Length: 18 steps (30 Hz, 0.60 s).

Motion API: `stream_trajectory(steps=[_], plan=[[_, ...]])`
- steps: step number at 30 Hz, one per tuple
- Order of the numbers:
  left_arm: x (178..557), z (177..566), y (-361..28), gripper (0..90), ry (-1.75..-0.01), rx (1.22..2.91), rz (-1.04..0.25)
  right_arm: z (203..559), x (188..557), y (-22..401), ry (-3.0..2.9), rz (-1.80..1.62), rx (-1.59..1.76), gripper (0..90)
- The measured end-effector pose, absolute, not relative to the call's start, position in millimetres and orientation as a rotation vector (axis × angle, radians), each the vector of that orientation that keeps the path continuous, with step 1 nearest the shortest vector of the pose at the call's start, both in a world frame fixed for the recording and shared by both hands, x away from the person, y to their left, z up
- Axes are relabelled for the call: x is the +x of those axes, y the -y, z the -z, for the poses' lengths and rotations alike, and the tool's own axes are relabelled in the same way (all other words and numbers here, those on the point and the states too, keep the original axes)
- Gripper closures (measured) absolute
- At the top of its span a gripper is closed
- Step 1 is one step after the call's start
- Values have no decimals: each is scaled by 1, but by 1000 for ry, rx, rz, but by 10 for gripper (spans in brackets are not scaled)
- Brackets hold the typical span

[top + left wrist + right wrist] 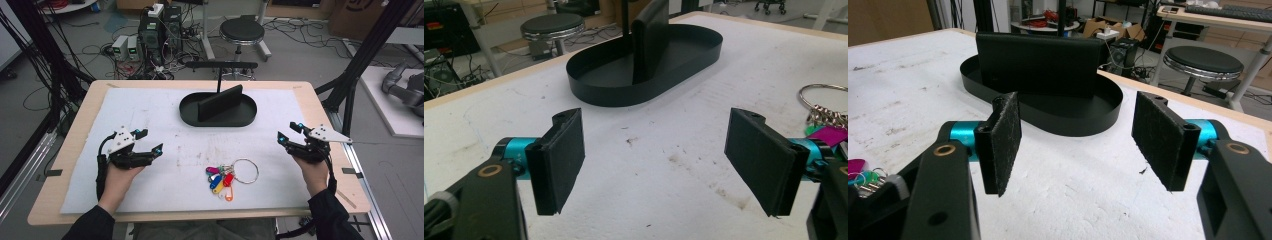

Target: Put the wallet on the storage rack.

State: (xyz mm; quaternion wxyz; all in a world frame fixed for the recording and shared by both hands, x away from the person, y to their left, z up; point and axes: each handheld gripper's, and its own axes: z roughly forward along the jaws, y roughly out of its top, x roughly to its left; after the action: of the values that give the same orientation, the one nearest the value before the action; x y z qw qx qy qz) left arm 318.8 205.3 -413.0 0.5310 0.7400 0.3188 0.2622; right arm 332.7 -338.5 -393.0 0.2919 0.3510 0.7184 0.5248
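A bunch of keys with coloured tags [220, 180] on a large metal ring [245, 170] lies on the white mat near the table's front edge, between my two hands. My left gripper [150, 141] rests at the mat's left side, jaws wide open and bare. At the right side my right gripper [290, 131] is likewise open with nothing between its pads. In the left gripper view the ring [824, 95] and a pink tag [826, 135] lie just past the right jaw. The right gripper view has the tags [860, 172] at its lower left edge.
A black oval tray [218, 119] with an upright black panel [220, 102] stands at the back middle of the mat. A black post with a crossbar [220, 65] rises behind it. Beyond the table are a round stool [242, 31], cables and electronics.
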Motion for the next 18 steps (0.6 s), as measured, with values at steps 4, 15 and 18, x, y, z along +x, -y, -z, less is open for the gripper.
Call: stream_trajectory(steps=[4,15,18], plan=[[320,415,-205,241,-764,1770,-621,394,333,340,-1918,-1392,949,366],[321,419,-207,241,-775,1777,-608,397,339,341,-1905,-1377,968,354],[319,419,-207,241,-774,1778,-618,397,341,342,-1903,-1374,972,350]])
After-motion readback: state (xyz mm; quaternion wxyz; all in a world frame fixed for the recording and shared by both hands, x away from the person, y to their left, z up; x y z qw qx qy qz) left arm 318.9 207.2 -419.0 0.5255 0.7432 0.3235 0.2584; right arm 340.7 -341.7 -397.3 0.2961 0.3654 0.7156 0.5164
